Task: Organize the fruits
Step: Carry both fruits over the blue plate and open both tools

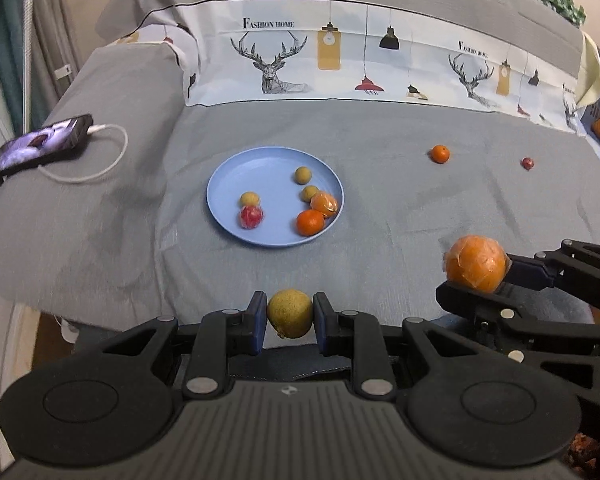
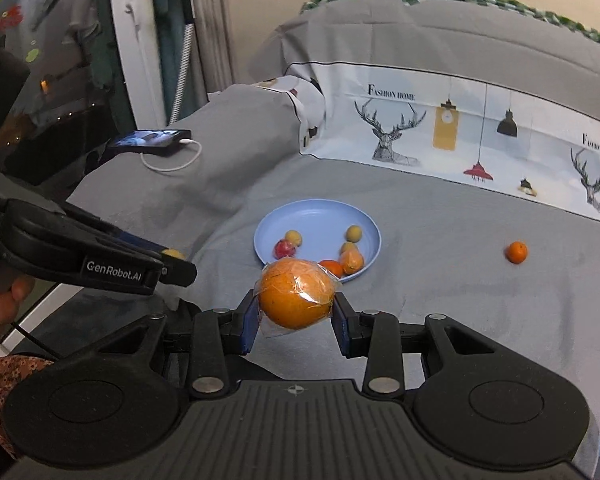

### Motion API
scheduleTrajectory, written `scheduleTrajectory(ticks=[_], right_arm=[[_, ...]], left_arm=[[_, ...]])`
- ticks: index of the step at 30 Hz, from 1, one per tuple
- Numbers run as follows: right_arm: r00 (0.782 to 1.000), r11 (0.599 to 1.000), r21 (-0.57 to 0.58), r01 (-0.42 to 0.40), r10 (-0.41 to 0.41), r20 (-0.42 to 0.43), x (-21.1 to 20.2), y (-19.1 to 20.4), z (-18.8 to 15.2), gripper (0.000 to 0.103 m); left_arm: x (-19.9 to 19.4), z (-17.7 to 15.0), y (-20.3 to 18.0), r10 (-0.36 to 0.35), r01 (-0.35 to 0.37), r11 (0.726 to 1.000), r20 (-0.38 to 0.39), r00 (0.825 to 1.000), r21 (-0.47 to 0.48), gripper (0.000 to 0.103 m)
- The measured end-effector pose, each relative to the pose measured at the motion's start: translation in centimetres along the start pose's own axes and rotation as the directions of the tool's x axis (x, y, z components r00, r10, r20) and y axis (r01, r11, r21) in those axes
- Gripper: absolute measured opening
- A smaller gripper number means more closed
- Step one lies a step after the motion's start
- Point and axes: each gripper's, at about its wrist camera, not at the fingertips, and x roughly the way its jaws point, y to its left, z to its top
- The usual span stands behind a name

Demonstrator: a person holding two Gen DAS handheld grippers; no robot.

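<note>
I have both tongs loaded over the near edge of the bed (image 1: pixel 380 184): the left tongs (image 1: pixel 290 320) are clamped on a yellow-green fruit (image 1: pixel 290 314), dull and speckled, and the right tongs (image 2: pixel 296 314) are clamped on a big orange (image 2: pixel 296 294) wrapped in crinkled clear film. Further out, the blue plate (image 1: pixel 228 176) already carries six fruits. Beyond it, a small orange (image 1: pixel 440 154) and a tiny red fruit (image 1: pixel 527 163) lie loose on the sheet, so I judge the job over halfway.
</note>
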Motion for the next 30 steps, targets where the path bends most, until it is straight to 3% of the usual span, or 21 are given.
scheduleTrajectory(ticks=[9,30], right_arm=[[1.0,0.999,-0.033,0.02,-0.021,-0.009,-0.6,1.1,-0.1,0.039],[0.999,0.999,-0.024,0.026,-0.027,-0.025,0.2,1.0,-0.2,0.039]], left_arm=[[-0.9,-0.4,0.1,-0.017,0.018,1.0,0.035,0.999,-0.019,0.027],[-0.1,-0.1,0.2,-0.028,0.028,0.999,0.015,1.0,-0.021,0.027]])
